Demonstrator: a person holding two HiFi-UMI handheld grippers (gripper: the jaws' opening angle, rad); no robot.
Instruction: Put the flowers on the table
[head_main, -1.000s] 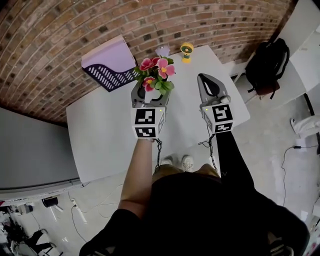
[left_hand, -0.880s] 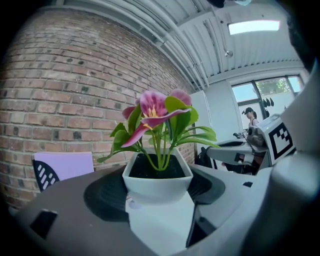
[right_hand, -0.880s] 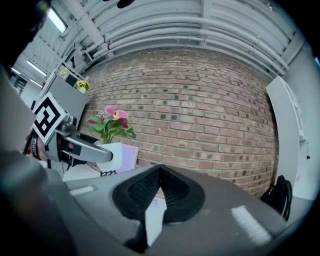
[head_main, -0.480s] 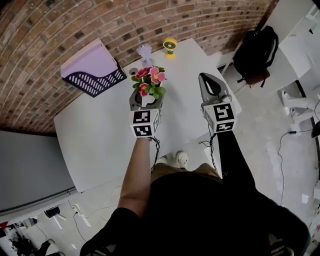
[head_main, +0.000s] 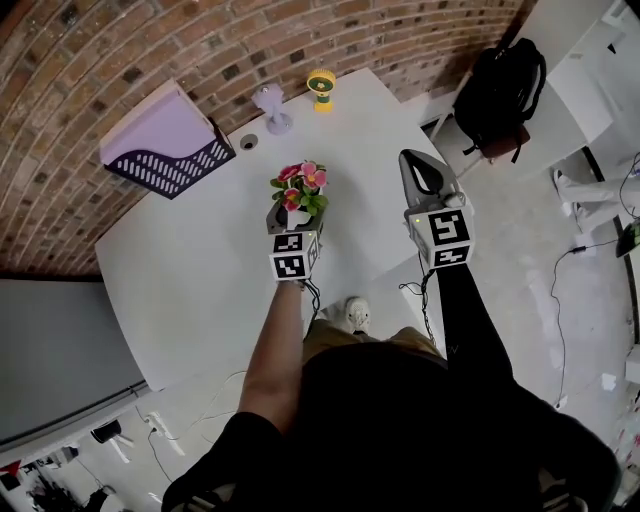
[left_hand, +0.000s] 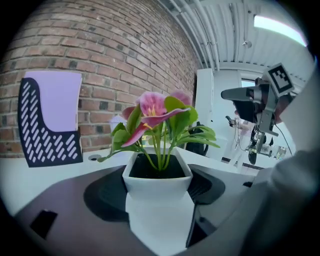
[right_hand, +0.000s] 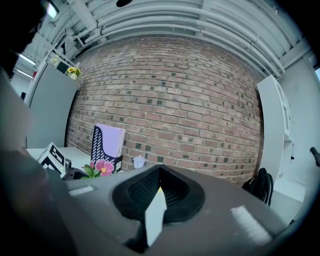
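Over the table (head_main: 200, 270), left claw (head_main: 294, 211) clasps flowers (head_main: 301, 184), pot half hidden.

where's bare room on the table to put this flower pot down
Widest bare patch: the table's near-left part, between the purple file holder and the near edge, left of the left gripper holding the flower pot. The strip between it and the right gripper is bare too. Crowded: the far edge, with file holder, lavender item and yellow fan.

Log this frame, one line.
left gripper: shut on flower pot | right gripper: shut, empty | flower pot over table, contact unclear
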